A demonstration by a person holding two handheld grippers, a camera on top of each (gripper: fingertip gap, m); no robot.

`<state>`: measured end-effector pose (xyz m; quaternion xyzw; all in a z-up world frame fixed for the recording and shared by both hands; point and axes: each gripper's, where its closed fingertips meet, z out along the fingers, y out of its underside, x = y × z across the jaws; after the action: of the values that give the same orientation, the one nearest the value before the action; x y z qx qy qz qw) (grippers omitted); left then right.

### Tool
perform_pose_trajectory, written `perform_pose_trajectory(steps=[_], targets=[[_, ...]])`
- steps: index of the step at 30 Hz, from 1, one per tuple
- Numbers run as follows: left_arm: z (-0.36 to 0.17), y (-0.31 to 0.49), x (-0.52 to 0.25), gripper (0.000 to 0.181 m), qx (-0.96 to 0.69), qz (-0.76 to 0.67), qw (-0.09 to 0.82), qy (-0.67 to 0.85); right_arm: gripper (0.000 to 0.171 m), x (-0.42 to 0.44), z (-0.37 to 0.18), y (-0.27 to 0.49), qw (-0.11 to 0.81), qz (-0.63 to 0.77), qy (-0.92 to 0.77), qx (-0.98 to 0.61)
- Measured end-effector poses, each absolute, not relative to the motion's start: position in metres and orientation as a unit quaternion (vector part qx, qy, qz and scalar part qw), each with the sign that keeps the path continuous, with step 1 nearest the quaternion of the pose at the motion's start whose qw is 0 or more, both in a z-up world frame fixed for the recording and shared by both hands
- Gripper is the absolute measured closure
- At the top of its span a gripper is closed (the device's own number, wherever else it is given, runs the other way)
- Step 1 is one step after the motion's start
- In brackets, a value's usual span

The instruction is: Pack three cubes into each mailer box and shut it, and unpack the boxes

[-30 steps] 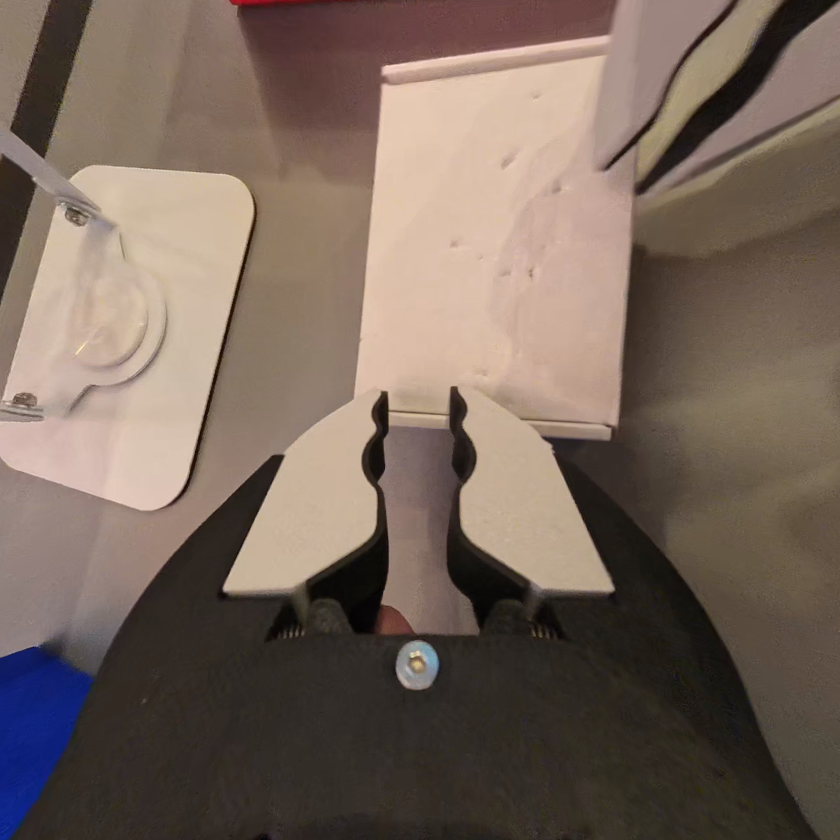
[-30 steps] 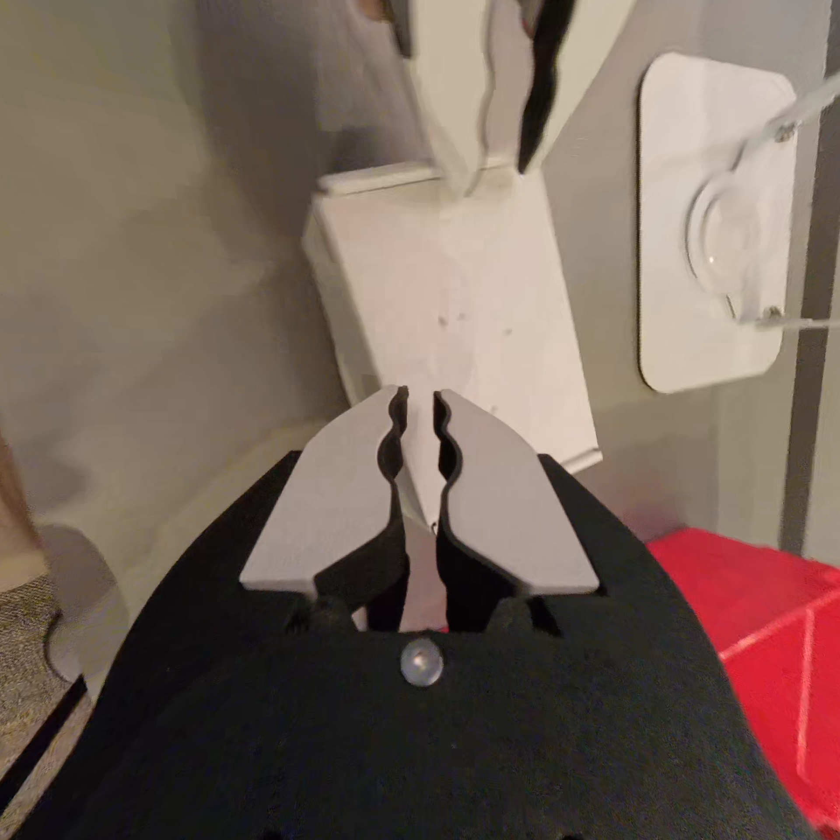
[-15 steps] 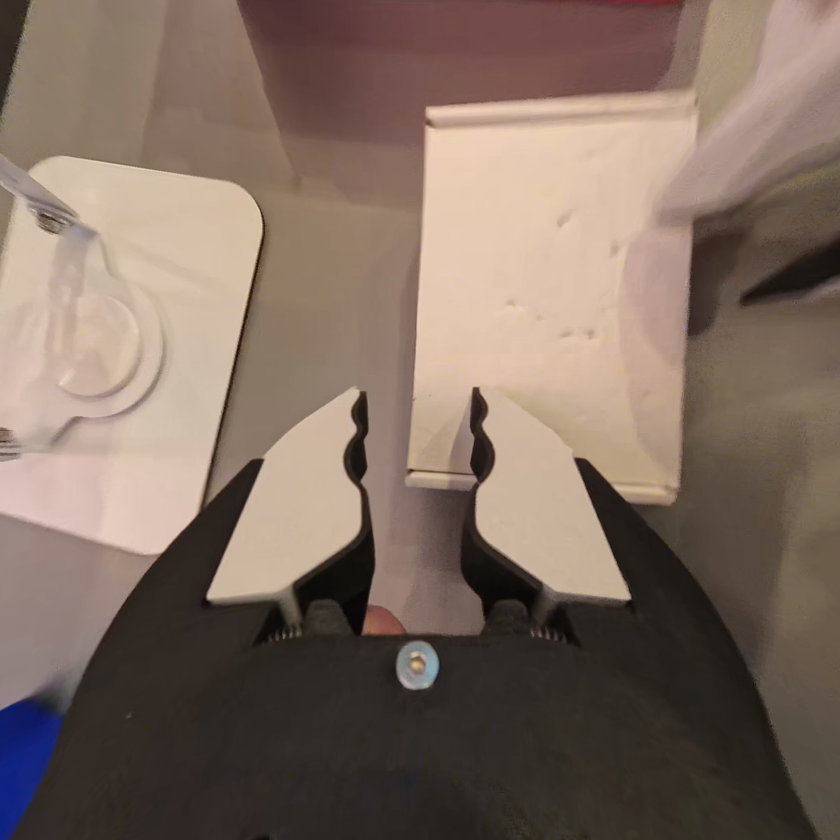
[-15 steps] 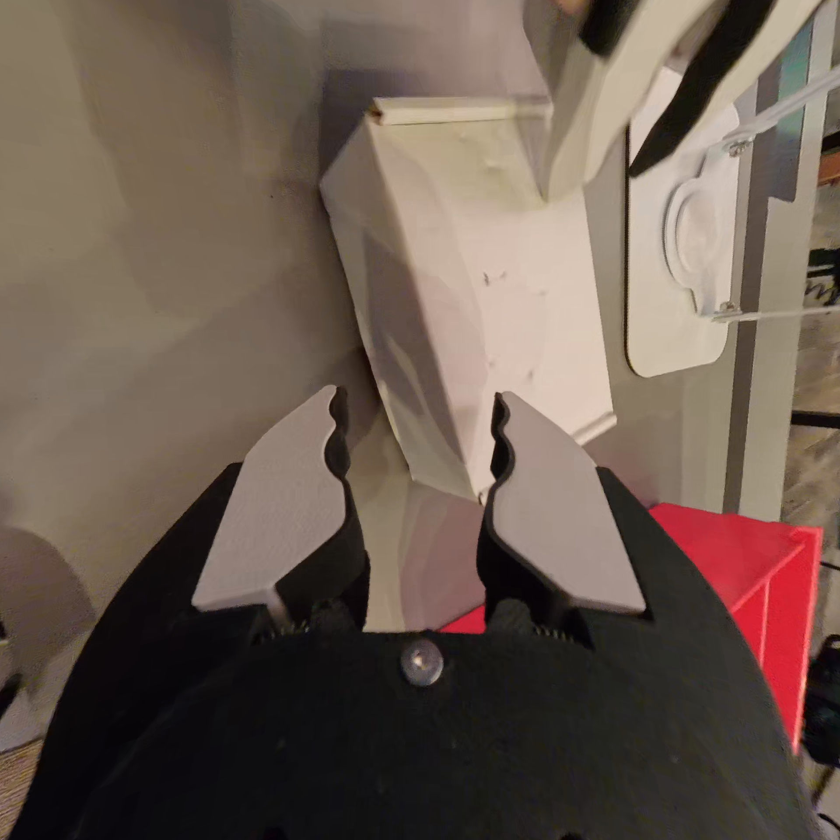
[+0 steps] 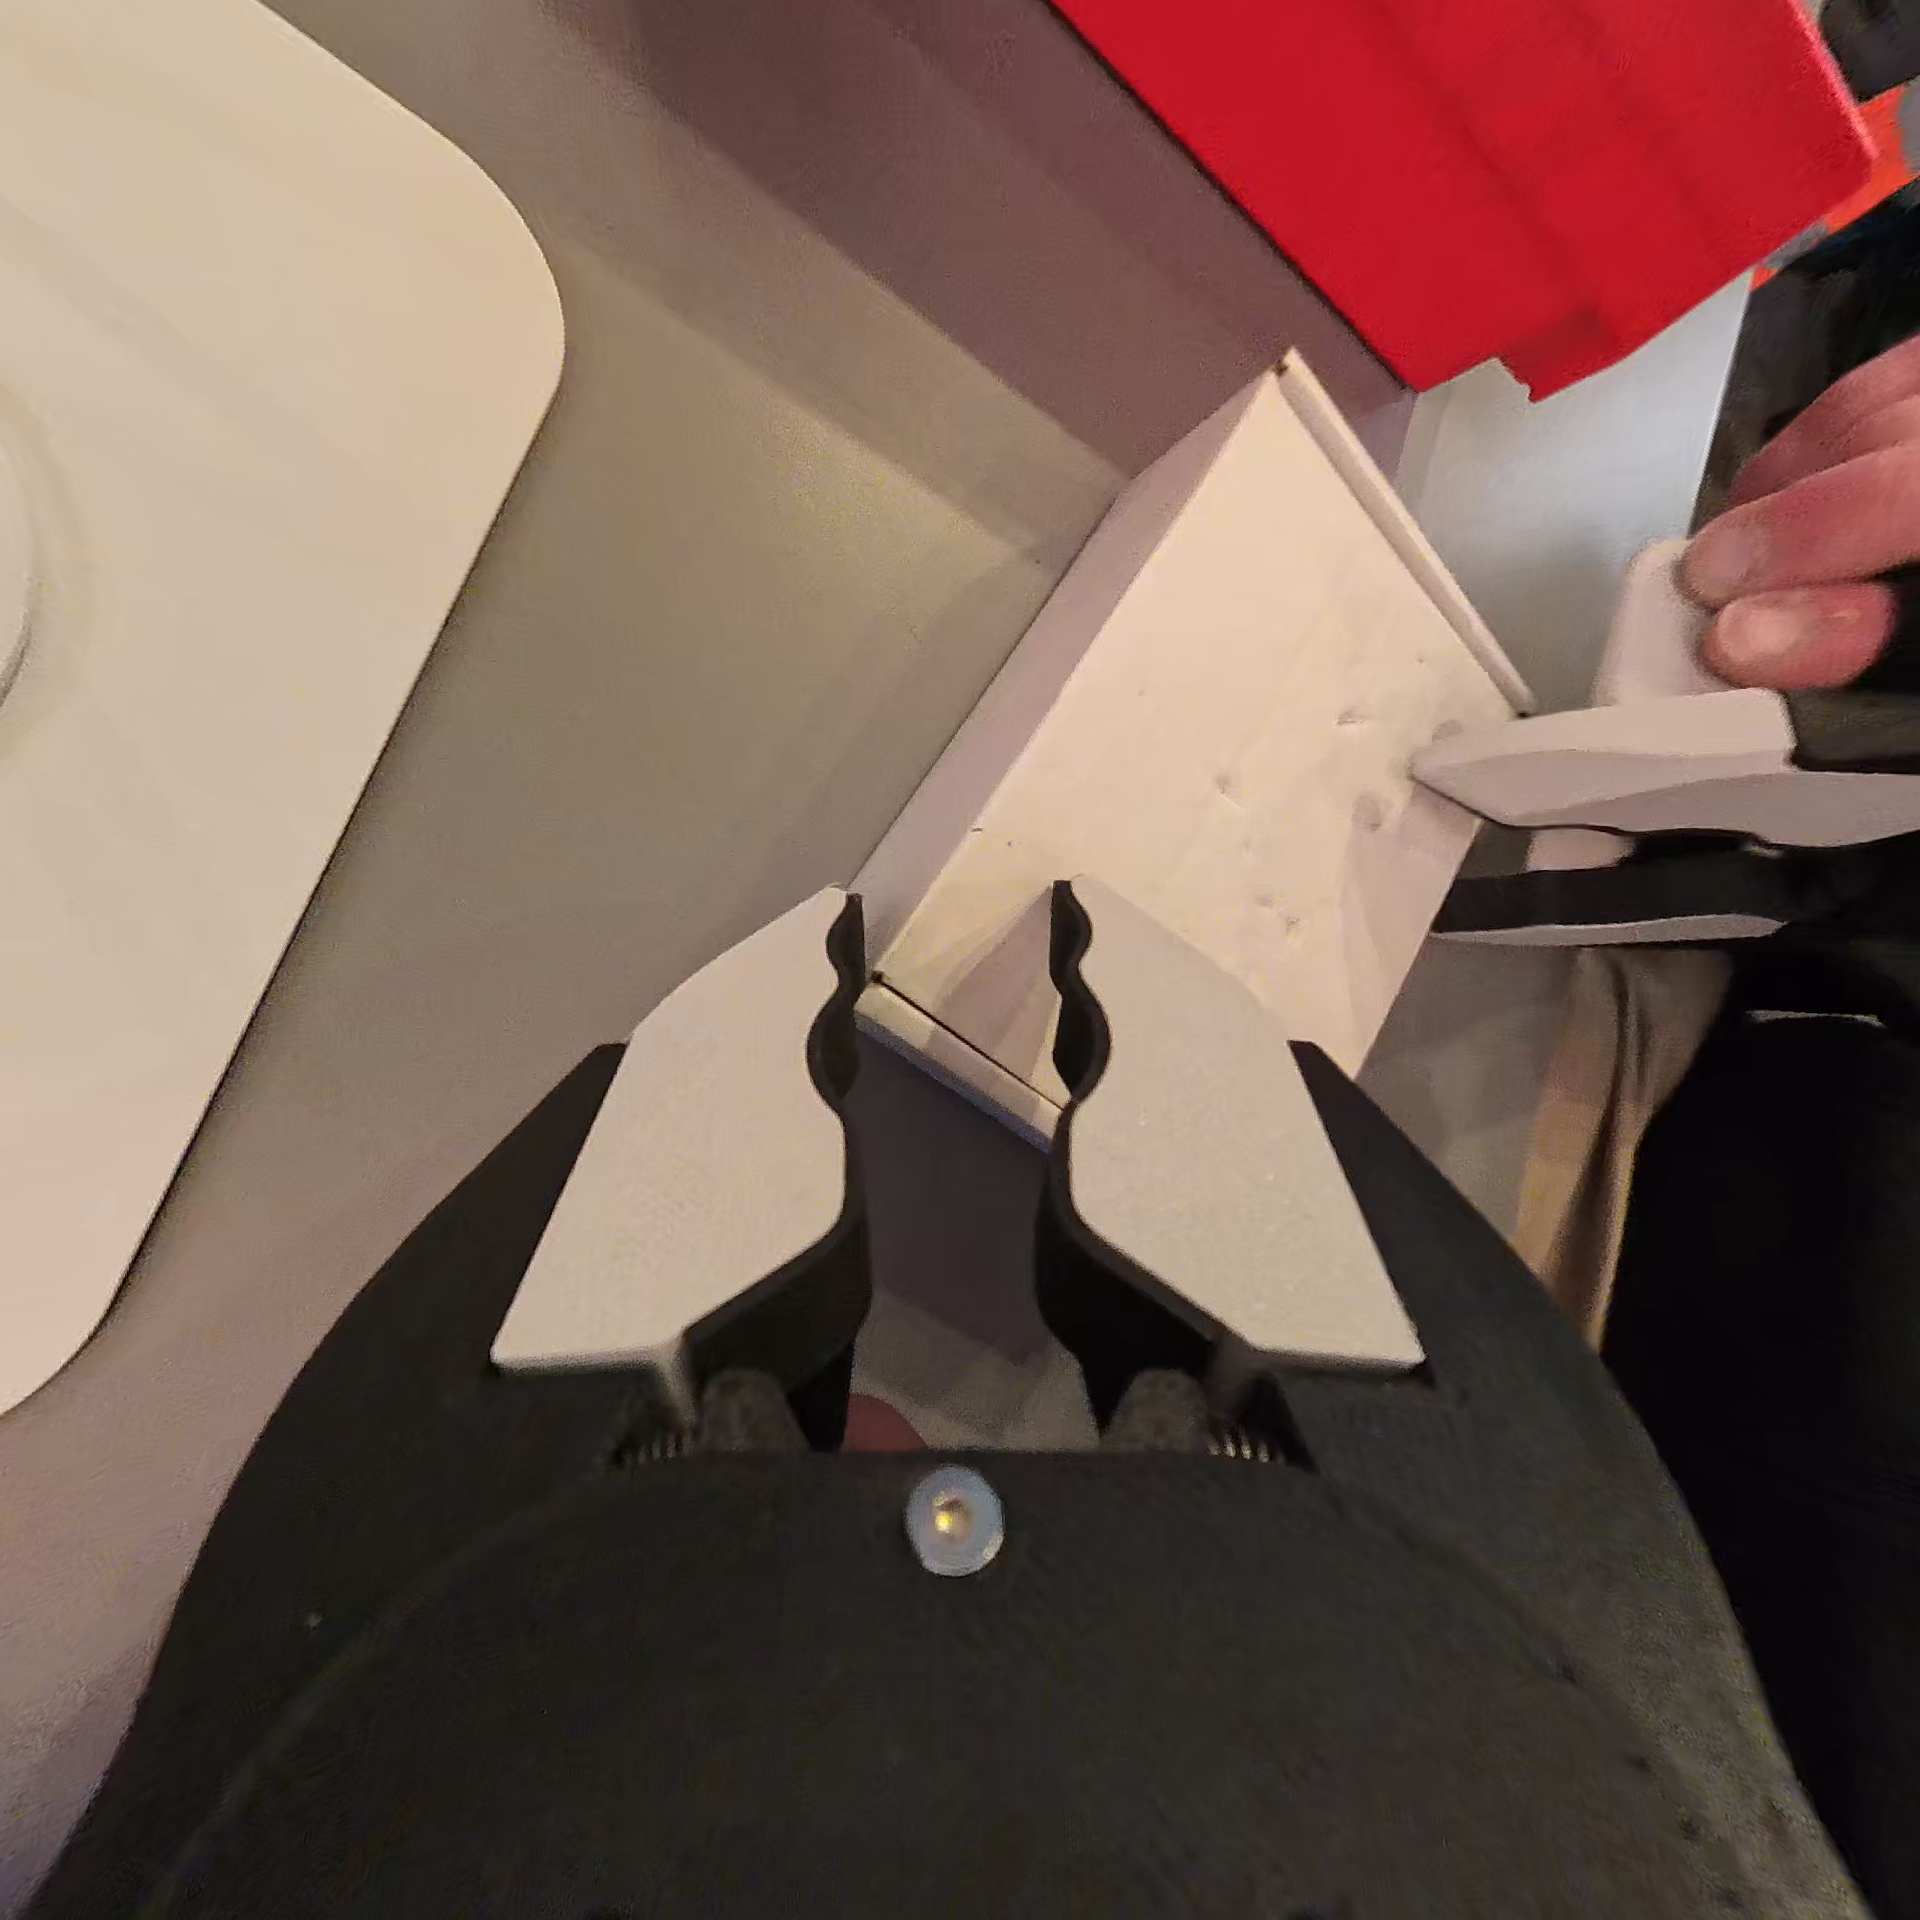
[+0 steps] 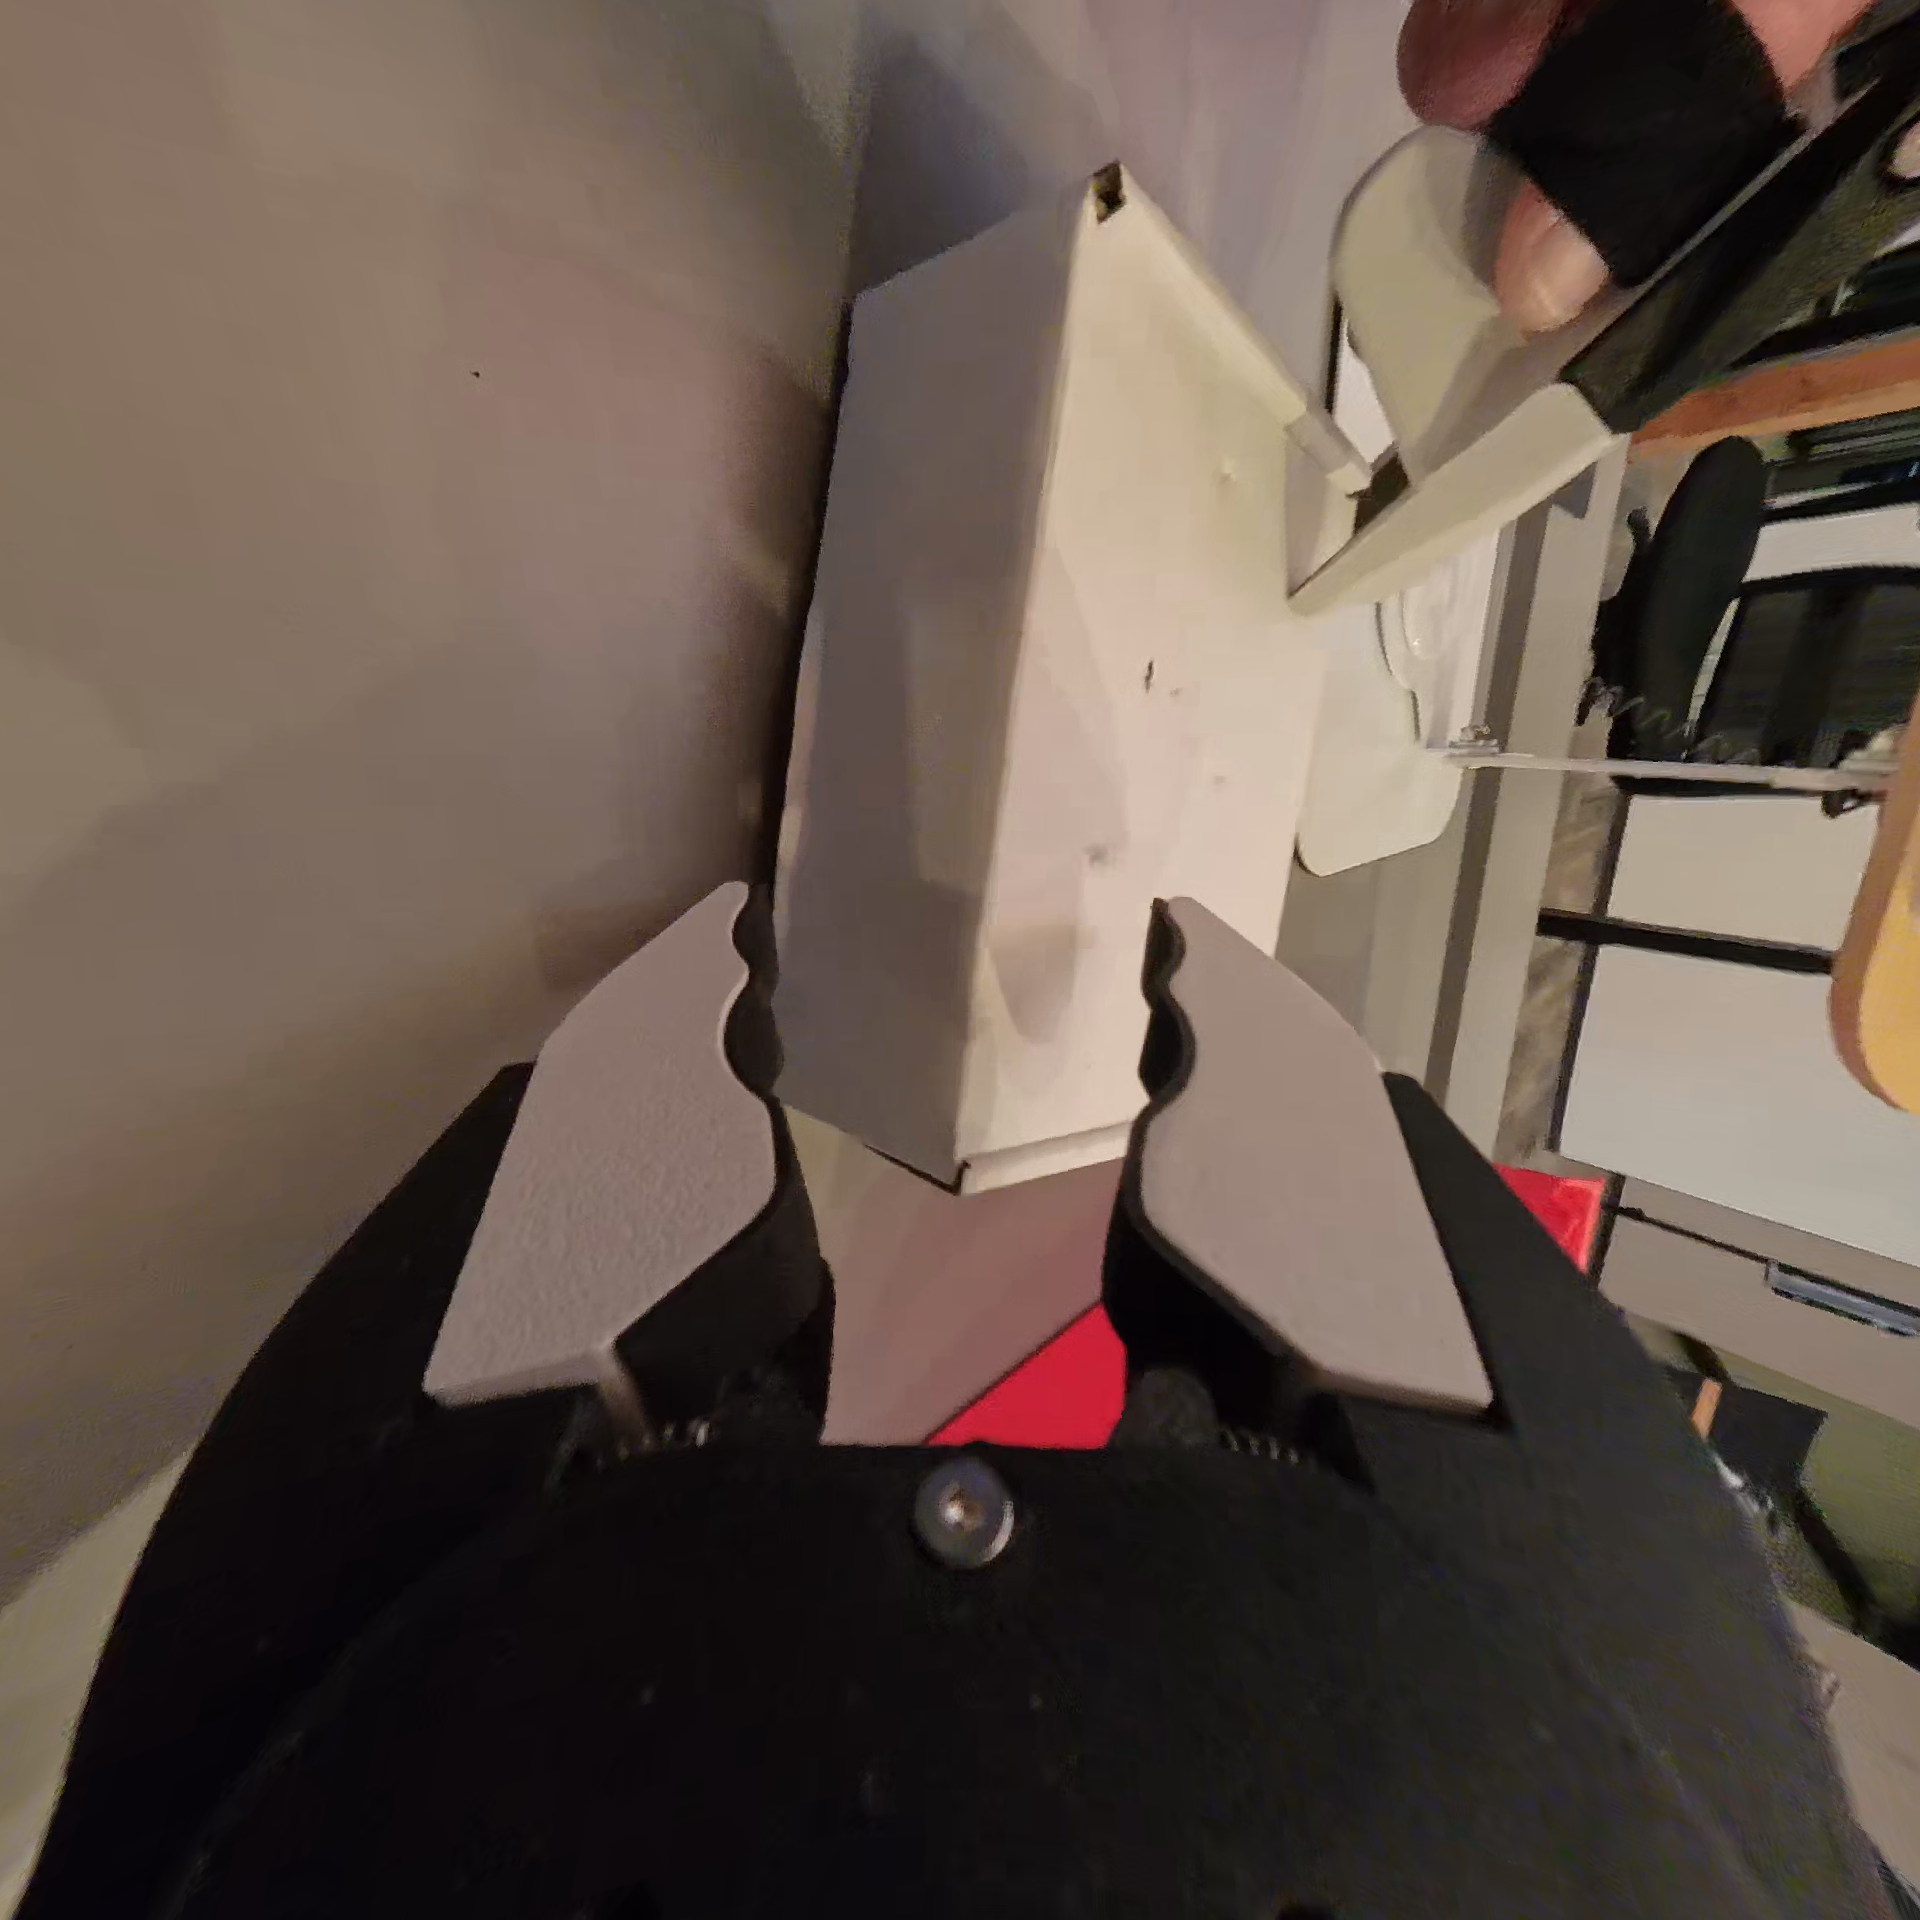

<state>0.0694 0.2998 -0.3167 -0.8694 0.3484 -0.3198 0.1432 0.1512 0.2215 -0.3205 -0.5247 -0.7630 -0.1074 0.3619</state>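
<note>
We have a closed white mailer box [image 5: 1195, 748] between our two tools, tilted up off the grey bench [image 5: 675, 582]. Our left tool [image 5: 954, 914] has its jaws apart with one short end of the box reaching in between the fingertips; a corner of the box sits against the left finger, and we cannot tell whether the right finger touches it. Our right tool [image 6: 951, 920] is also apart, wider, and the opposite short end of the box sits in its gap, close against the left finger and clear of the right one. From the left wrist view, the right tool [image 5: 1455, 831] comes in from the right side and straddles the far end of the box, one finger over the dimpled top face and one below, with a hand [image 5: 1808, 540] gripping its handle. From the right wrist view, the left tool [image 6: 1340, 520] meets the box's far end from the upper right.

Ahead and to the right of the left tool lies a red bin [image 5: 1455, 166]. To its left lies a white rounded plate [image 5: 208, 623]. Below the right tool's fingers a patch of the red bin [image 6: 1029, 1392] shows.
</note>
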Motion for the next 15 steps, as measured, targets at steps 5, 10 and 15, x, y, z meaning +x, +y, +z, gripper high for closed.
perform_pose_trajectory(steps=[5, 10, 15], targets=[[-0.315, 0.303, 0.069, 0.144, -0.866, -0.309, 0.150, 0.363, 0.117, 0.156, -0.323, 0.234, 0.337, -0.080, -0.744, -0.572], [-0.303, 0.286, 0.065, 0.115, -0.831, -0.264, 0.219, 0.438, 0.125, 0.156, -0.318, 0.235, 0.297, -0.005, -0.746, -0.596], [-0.297, 0.258, 0.060, 0.106, -0.785, -0.209, 0.279, 0.512, 0.131, 0.157, -0.314, 0.239, 0.255, 0.058, -0.743, -0.616]])
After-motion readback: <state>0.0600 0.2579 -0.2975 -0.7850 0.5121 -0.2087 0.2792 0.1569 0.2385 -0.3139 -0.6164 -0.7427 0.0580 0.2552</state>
